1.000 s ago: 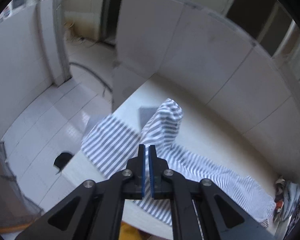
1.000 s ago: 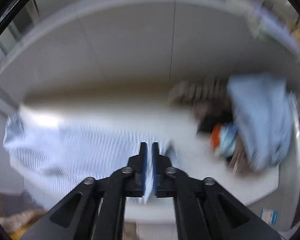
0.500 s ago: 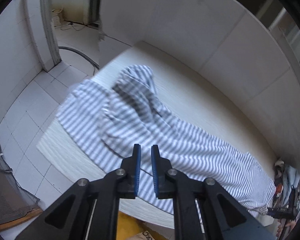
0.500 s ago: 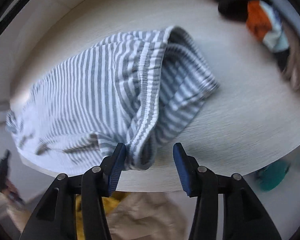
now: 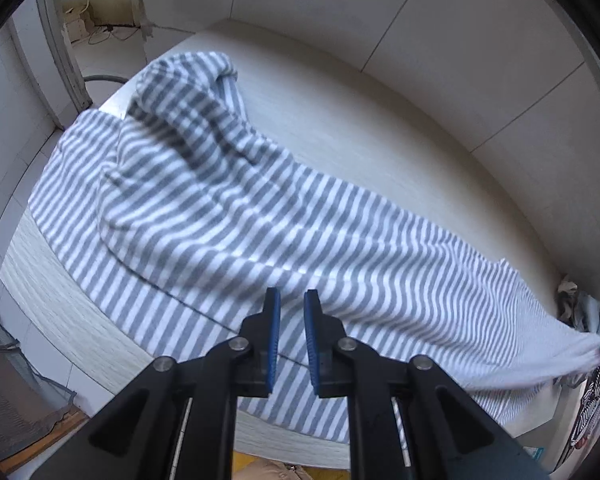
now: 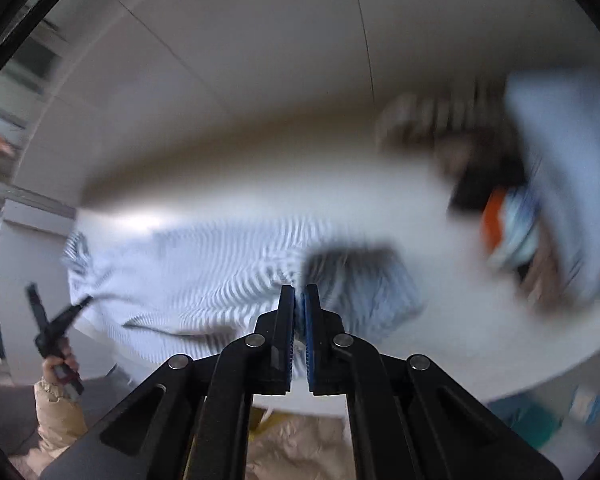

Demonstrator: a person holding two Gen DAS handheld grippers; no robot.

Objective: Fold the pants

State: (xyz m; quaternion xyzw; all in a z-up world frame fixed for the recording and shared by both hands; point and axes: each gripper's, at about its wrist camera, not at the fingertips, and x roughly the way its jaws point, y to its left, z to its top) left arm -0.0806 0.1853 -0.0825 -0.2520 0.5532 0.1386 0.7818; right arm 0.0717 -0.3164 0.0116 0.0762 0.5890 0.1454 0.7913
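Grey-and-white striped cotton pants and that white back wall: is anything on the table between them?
Nothing: the left wrist view shows only bare pale table between the striped pants and the white wall.

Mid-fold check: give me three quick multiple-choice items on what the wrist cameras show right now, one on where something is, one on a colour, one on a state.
1. Where do the striped pants lie?
A. spread along the pale table
B. on the floor tiles
C. hung on a rail

2. What colours are the stripes?
A. red and white
B. grey and white
C. black and yellow

3. How is the left tool?
A. clamped on a trouser leg
B. empty, pads a little apart, over the near edge of the pants
C. holding a hanger

Answers:
1 A: the cloth runs the length of the table top, with one end bunched up.
2 B: the left wrist view shows the bands sharply.
3 B: a narrow gap shows between the blue pads, with no cloth in it.
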